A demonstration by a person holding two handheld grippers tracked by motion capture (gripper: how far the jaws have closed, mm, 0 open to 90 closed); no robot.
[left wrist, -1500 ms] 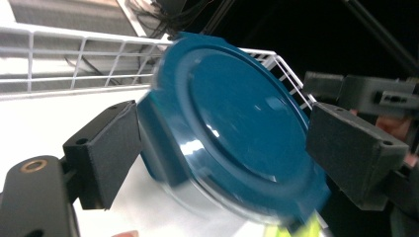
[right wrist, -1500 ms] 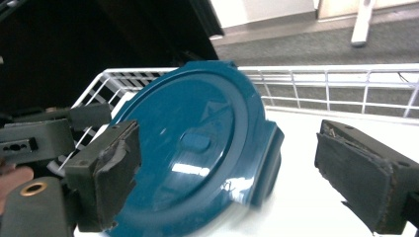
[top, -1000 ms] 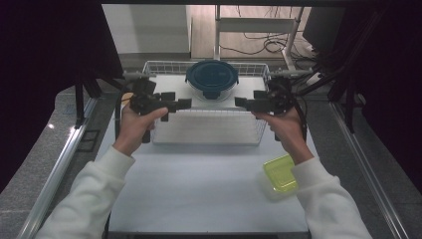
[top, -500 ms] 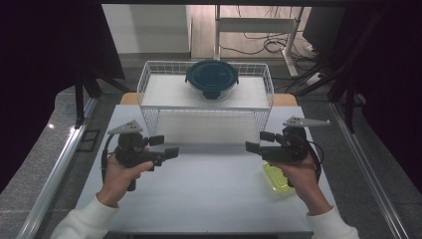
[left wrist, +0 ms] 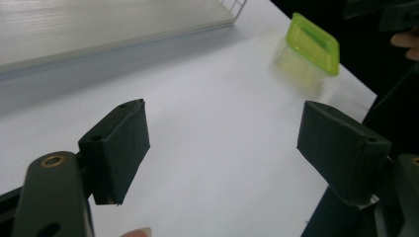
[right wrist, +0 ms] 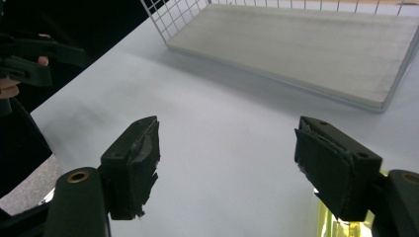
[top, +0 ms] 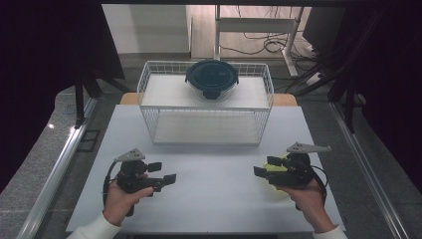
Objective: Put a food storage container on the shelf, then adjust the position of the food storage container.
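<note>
Bowl sits on far rack. Green box untouched, near right. Left gripper and right gripper: jaws spread, narrowing slightly, nothing between them.

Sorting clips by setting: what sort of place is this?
Probably a lab or test workspace, not a home: a white table framed by dark curtains, loose cables on the floor, and a wire rack.

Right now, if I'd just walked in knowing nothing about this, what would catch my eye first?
Probably the white wire rack at the far side of the table, with a dark round lidded container on its top shelf. Next, the two black hand-held tools near the front edge: the left gripper and right gripper, both open and empty. A bright green-lidded box sits under the right gripper.
</note>
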